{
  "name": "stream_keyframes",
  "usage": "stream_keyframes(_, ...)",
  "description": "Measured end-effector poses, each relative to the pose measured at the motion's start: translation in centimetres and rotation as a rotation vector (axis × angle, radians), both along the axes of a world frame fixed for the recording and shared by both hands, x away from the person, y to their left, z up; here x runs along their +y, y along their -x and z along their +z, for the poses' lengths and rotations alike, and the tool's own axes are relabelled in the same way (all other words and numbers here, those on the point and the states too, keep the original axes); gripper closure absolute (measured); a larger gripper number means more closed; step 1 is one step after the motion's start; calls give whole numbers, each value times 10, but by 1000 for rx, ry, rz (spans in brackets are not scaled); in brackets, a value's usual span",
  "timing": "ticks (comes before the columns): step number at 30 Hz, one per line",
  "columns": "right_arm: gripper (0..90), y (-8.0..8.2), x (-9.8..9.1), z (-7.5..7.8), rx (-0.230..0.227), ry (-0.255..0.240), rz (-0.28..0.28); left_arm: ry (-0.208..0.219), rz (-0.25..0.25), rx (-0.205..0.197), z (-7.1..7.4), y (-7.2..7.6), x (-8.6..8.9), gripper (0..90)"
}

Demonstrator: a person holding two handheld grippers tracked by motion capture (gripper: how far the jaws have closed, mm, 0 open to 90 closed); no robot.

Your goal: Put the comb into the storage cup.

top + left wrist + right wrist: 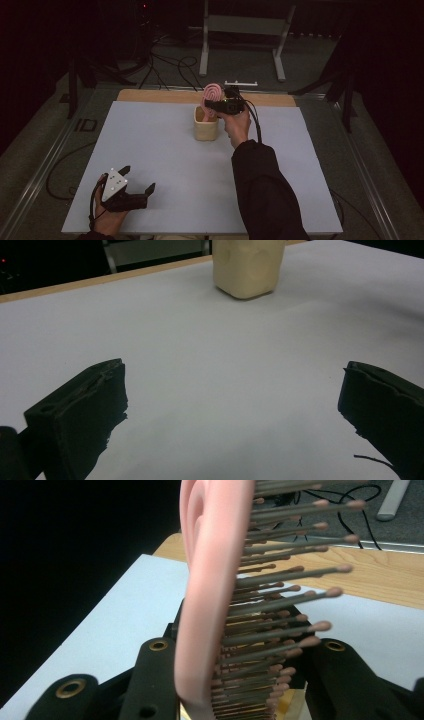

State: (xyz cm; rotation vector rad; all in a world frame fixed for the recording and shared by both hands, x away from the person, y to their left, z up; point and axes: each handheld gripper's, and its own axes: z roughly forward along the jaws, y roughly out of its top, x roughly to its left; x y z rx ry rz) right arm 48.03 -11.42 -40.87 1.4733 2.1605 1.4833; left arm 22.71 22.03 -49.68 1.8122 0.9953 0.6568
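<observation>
While it rests on the white surface (165, 165) well short and left of the beige cup (205, 128), the left gripper (135, 182) has its fingers spread. Above that cup, the right gripper (214, 106) pinches a pink hairbrush (210, 595) between its fingers.

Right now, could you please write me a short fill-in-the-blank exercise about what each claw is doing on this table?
1. The right claw grips a pink bristled ____.
2. That brush hangs over the cream-coloured ____ on the pale grey table sheet.
3. The left claw rests near the table's front edge with its jaws ____.

Missing words: hairbrush; container; open.
</observation>
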Motion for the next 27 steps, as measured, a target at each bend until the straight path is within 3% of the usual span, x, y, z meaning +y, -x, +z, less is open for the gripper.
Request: stream_keyframes(27, 605, -9, -4, -9, 7, -48, -54, 11, 2, -1, 0, 0, 0, 0)
